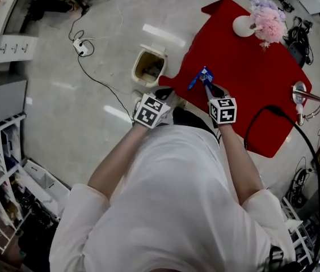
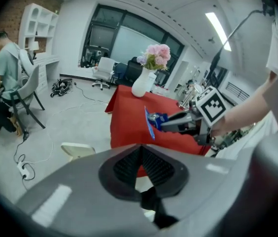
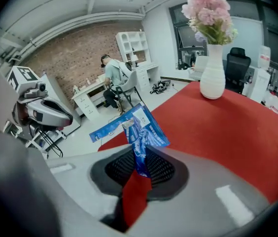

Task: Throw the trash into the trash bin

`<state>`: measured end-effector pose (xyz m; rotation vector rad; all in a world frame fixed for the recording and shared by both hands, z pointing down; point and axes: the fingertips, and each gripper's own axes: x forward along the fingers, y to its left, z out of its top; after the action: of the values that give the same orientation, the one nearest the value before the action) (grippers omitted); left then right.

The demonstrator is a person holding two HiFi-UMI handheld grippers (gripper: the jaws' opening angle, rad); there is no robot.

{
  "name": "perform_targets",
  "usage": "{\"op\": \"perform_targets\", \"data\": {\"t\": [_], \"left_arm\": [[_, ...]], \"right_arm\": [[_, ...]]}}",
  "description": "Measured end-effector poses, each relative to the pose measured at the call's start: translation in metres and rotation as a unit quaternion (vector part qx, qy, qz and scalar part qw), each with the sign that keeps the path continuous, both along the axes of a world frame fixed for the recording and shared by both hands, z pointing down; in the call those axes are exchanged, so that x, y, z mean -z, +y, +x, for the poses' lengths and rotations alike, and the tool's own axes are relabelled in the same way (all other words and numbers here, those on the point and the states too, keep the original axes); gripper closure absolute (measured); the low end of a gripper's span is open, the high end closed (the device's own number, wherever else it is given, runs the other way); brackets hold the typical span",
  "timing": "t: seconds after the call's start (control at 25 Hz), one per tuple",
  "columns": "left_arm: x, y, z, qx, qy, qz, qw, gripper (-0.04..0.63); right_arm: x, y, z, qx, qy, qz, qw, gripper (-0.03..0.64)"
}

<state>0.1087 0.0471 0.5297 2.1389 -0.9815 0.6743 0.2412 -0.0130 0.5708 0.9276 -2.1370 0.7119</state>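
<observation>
Right claw (image 3: 140, 156) clenched on thin blue plastic wrapper (image 3: 143, 126): likely light, floppy, slippery, so pinch deep mid-edge. Left claw (image 2: 140, 151) clenched, empty.

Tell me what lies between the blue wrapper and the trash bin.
Between the blue wrapper and the trash bin, the head view shows only the corner of the red table cover and bare floor; no other object.

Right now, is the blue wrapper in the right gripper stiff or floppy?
Likely floppy: the blue wrapper creases and fans out above the right gripper. Probably very light too: thin film, held by one pinched end.
</observation>
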Motion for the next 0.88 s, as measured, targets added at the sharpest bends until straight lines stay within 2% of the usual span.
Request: {"op": "perform_targets", "data": {"t": [0.48,0.88], "left_arm": [[-0.006,0.02,-0.102,0.073,0.001,-0.007,0.9973,0.591],[-0.017,0.028,-0.176,0.102,-0.002,-0.015,0.9947,0.591]], "right_arm": [[-0.005,0.024,-0.133,0.08,-0.026,-0.03,0.996,0.558],[-0.018,0.036,-0.218,0.118,-0.027,-0.046,0.992,0.558]]}}
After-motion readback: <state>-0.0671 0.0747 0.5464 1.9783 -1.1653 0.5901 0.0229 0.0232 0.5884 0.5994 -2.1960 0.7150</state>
